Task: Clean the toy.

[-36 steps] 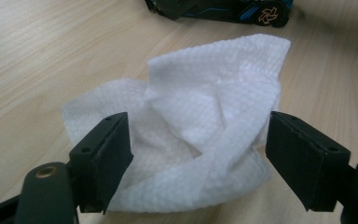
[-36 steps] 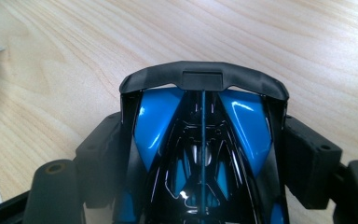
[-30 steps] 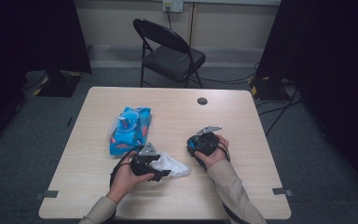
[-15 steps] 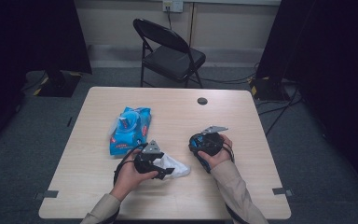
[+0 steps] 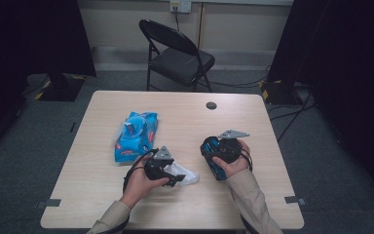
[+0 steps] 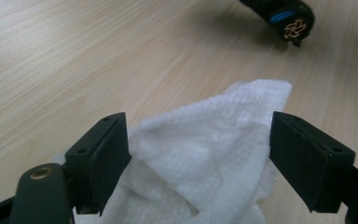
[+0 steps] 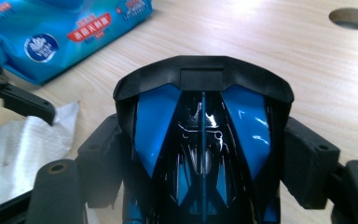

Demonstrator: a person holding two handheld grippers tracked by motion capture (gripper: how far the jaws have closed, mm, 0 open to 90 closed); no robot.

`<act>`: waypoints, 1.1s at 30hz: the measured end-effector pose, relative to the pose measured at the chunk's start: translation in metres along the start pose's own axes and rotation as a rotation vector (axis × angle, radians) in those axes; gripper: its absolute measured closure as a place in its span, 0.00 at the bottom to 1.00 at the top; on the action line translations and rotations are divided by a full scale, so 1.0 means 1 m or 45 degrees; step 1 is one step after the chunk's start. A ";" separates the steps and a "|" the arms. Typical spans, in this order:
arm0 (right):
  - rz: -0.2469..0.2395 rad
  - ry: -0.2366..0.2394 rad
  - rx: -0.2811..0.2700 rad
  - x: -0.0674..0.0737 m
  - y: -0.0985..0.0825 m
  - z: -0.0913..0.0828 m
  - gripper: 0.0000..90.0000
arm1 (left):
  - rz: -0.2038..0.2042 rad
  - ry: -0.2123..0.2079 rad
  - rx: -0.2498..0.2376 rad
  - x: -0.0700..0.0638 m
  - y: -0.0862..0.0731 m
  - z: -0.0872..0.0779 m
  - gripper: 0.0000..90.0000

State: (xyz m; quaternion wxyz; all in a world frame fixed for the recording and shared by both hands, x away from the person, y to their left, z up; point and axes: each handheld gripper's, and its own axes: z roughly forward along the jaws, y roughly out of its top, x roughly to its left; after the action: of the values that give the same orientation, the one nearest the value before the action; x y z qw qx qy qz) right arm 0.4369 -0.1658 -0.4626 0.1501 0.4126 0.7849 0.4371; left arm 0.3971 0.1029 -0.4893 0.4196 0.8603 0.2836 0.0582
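Note:
A crumpled white wipe (image 5: 188, 175) lies on the table in front of the person. My left gripper (image 5: 176, 178) is low over it, and in the left gripper view the bunched wipe (image 6: 205, 135) fills the gap of the left gripper (image 6: 198, 161) and touches both pads. My right gripper (image 5: 215, 160) is shut on a blue and black toy car (image 5: 211, 148), held just above the table to the right of the wipe. In the right gripper view the car (image 7: 203, 135) sits between the pads of the right gripper (image 7: 205, 161), its black spoiler pointing away.
A blue pack of wet wipes (image 5: 135, 135) lies left of centre on the wooden table (image 5: 253, 195). A round cable hole (image 5: 211, 105) is near the far edge. A black folding chair (image 5: 177, 56) stands behind the table.
My right hand has risen a little and shifted right with the toy car. The left hand and the wipe have stayed where they were.

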 end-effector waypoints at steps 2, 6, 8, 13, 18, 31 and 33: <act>0.005 0.007 -0.017 0.001 0.001 -0.004 0.29 | 0.000 0.000 0.013 0.001 -0.001 0.002 0.24; -0.003 0.024 -0.042 0.003 0.002 -0.009 0.29 | -0.005 0.003 0.022 0.001 -0.003 0.005 0.25; -0.005 0.030 -0.050 0.004 0.002 -0.011 0.29 | 0.003 0.007 0.024 0.001 -0.003 0.006 0.25; -0.011 0.053 -0.079 0.007 0.004 -0.017 0.29 | 0.000 0.006 0.057 0.001 -0.004 0.011 0.26; -0.020 0.084 -0.097 0.011 0.004 -0.021 0.29 | 0.047 0.050 0.068 0.000 -0.004 0.011 0.35; -0.015 0.108 -0.117 0.013 0.003 -0.029 0.29 | 0.037 0.049 0.044 -0.001 -0.001 0.000 0.53; -0.017 0.107 -0.115 0.014 0.002 -0.029 0.29 | 0.007 0.037 0.069 0.000 -0.001 -0.002 0.53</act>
State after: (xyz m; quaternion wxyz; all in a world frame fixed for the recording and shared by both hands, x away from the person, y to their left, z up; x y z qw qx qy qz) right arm 0.4126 -0.1707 -0.4429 0.1383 0.3816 0.7726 0.4882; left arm 0.3961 0.1044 -0.4888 0.3920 0.8711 0.2888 0.0640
